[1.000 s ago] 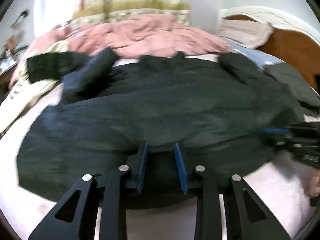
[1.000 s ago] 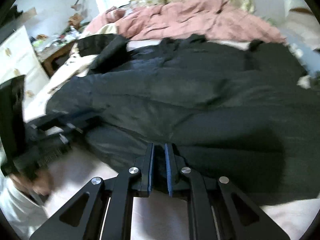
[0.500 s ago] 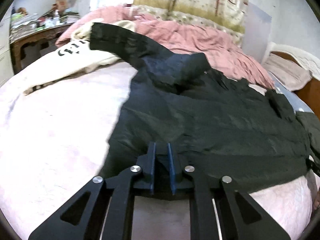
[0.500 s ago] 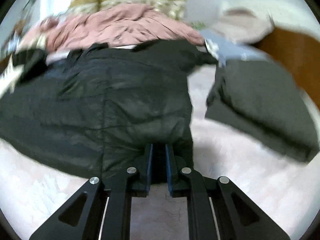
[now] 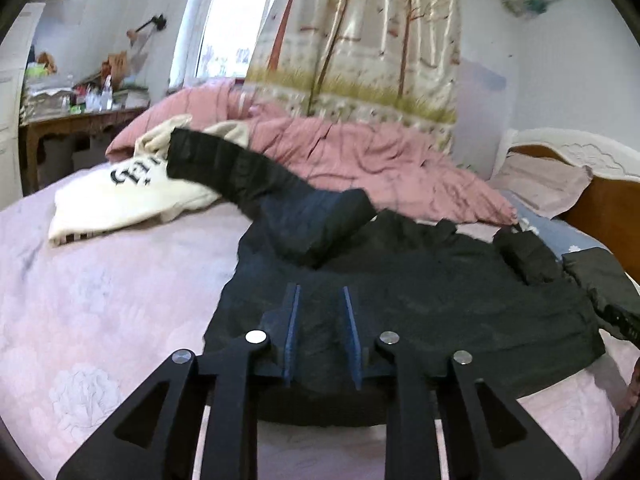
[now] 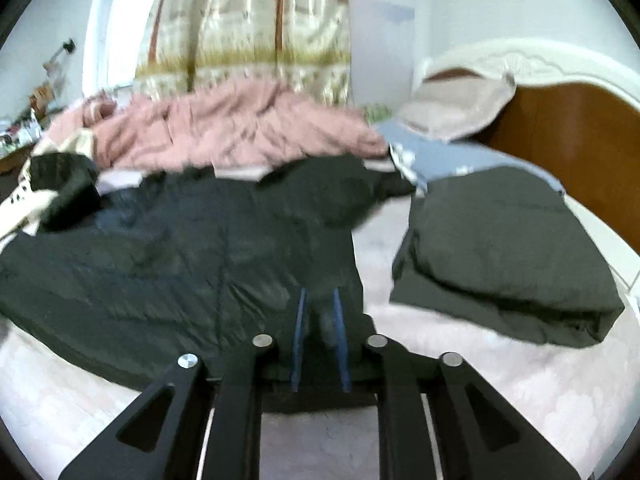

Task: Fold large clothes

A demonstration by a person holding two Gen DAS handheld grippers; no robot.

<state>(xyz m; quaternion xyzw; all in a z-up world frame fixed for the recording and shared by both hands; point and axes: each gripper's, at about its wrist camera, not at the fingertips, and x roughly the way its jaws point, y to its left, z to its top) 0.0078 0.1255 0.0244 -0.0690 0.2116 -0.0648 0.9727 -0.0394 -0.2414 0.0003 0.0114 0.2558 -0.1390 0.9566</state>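
A pale pink bedsheet (image 5: 100,280) with a faint flower print covers the bed, and on it lies a large black padded jacket (image 5: 420,300), spread flat with a dull sheen and shallow creases. Its long axis runs across the bed from left to right; its collar edge faces the far side, toward the crumpled pink duvet (image 5: 360,160), and its hem faces the cameras. One sleeve (image 5: 248,176) stretches away to the far left, draped over a cream garment with black lettering (image 5: 132,188); the other sleeve (image 5: 524,256) is bunched short at the far right.

In the right wrist view, a folded dark grey garment (image 6: 508,256) lies just beside the jacket's right edge, apart from it, near the wooden headboard (image 6: 580,140).

The left gripper (image 5: 320,336) sits at the jacket's near left hem, its blue-lined jaws moderately parted with black cloth lying between them. The right gripper (image 6: 319,336) sits at the near right hem corner, jaws narrower yet parted, cloth between them too; the blur leaves the grip unclear.
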